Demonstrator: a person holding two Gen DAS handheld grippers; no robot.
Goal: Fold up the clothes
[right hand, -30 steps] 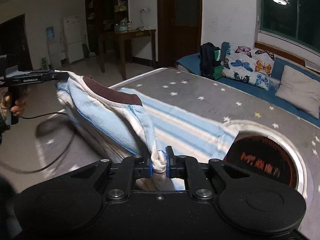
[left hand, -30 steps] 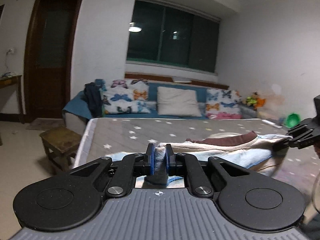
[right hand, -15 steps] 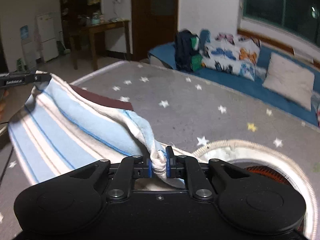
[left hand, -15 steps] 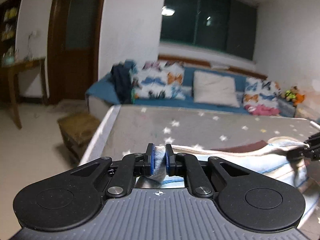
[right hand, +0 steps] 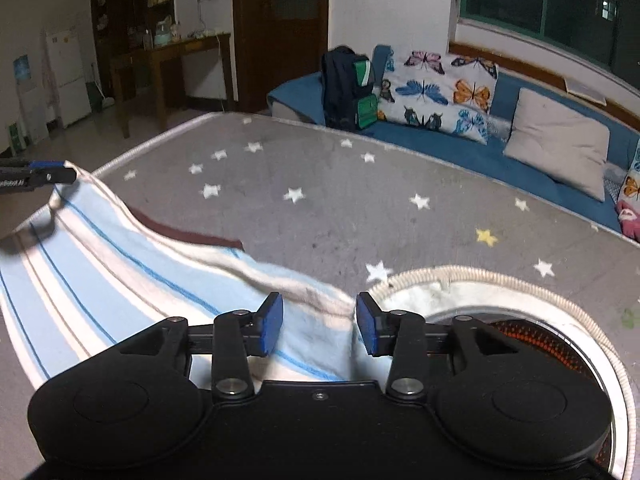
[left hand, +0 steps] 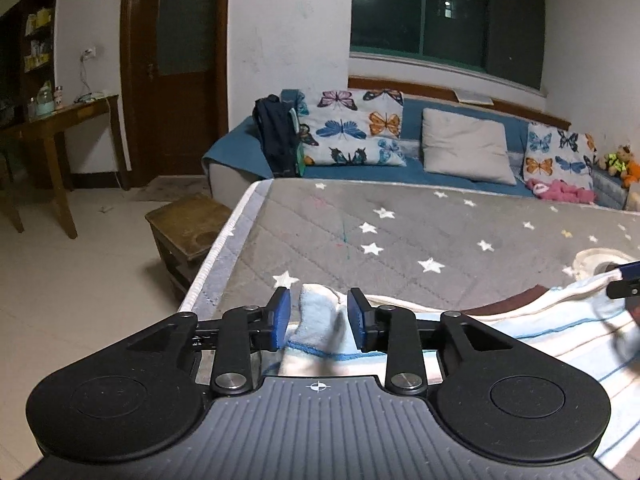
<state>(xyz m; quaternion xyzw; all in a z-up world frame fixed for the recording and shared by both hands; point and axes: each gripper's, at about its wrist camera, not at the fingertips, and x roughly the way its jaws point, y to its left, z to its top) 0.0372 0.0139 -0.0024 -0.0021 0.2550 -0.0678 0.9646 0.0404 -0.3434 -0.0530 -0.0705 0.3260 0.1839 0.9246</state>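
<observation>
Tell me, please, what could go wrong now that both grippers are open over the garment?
1. The garment lies near the mattress edge; it may slide off.
2. Cloth sits between the left gripper and right gripper fingers; pulling back may snag it and spoil the fold.

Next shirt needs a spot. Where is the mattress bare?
Bare: the starred mattress between the striped garment and the blue sofa. Crowded: the near edge, under the garment, and the round printed patch on the right.
</observation>
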